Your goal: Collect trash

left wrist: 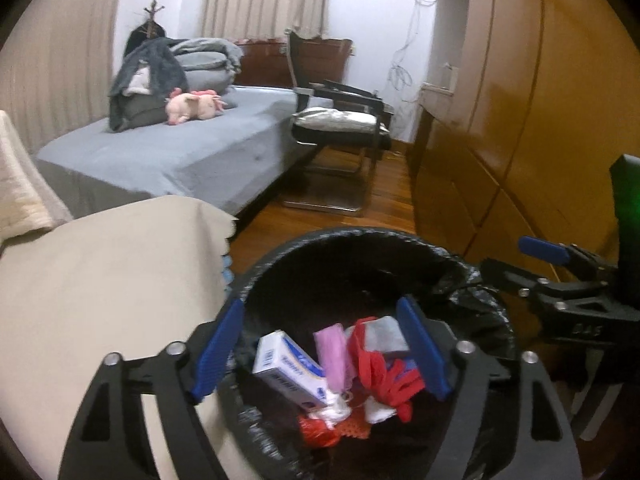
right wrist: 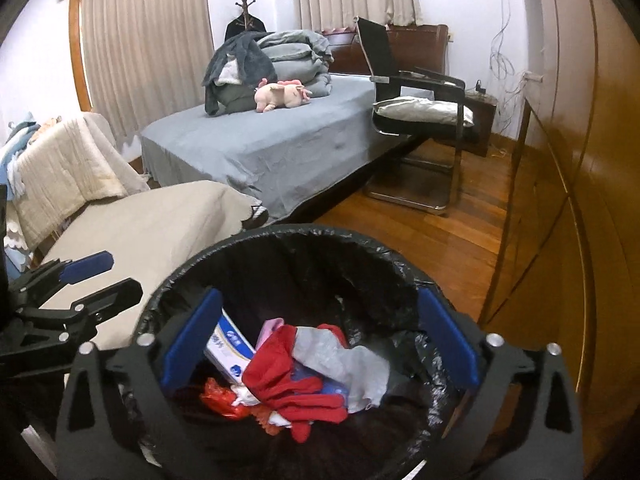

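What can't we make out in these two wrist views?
- Bin bottom: both views, buried under the red cloth and box.
- Box print: both views, blurred; in the right view the open right hand-held gripper finger covers one end.
- Bin's near rim: cut off by the lower edge, behind the open left hand-held gripper frame.

The bin point(right wrist: 280, 248) sits at lower centre, with a box point(right wrist: 228, 354), glove point(right wrist: 296, 396) and wrappers point(right wrist: 218, 398) in it. Behind it at upper centre lies the bed point(right wrist: 260, 152), the chair point(right wrist: 420, 120) to its right.
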Motion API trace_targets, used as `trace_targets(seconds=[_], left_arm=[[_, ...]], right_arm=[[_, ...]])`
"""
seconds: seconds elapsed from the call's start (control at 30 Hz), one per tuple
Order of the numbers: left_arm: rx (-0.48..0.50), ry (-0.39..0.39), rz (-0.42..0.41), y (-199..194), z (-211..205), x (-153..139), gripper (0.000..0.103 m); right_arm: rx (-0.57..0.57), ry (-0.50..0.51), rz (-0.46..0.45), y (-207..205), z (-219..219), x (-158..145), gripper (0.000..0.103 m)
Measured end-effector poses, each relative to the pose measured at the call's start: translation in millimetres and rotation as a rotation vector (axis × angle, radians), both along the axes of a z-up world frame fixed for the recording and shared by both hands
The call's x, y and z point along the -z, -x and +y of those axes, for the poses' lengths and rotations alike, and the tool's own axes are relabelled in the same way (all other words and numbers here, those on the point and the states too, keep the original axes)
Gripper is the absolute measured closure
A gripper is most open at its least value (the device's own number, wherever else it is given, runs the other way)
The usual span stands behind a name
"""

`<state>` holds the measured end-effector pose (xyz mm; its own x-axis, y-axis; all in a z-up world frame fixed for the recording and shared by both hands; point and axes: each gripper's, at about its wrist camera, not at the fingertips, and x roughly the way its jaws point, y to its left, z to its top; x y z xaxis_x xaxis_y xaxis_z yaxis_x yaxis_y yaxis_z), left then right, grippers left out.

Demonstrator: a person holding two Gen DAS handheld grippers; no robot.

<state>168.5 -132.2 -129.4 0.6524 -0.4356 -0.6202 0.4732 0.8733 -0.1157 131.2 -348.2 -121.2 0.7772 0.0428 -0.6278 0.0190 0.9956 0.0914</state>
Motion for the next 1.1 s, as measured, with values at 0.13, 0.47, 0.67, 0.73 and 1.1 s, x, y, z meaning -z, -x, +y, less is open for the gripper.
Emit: trace_targets(seconds=[0.13,0.47,0.67,0.73,1.1], left_arm=[[-0.045,-0.018,-0.018,9.3,12.6,-14.7,0.014],[-0.117,0.002,-0.087,43.8,40.0,-62.9,0.006],[-0.143,0.013,-0.112,61.3,51.5,-85.8,0.006],[-0.155,0.017,-0.118,66.1,54.8,-91.5,0.006],[-0.175,0.023,-0.184,89.8,63.9,-117.0,0.006]], right_arm=[[-0.021,-0.035,-0.008,7.6,5.1,-12.8,0.006],[-0.076,-0.082,-0.08,35.7,27.7,-72.4,0.005],[-0.126,-0.064,-0.129,55.0,43.5,-101.3,0.005],[-0.137,-0.054,-0.139,59.5,47.3,-106.7,0.005],[-0.155,-0.034,-0.165,70.2,57.3,-117.5,0.005]])
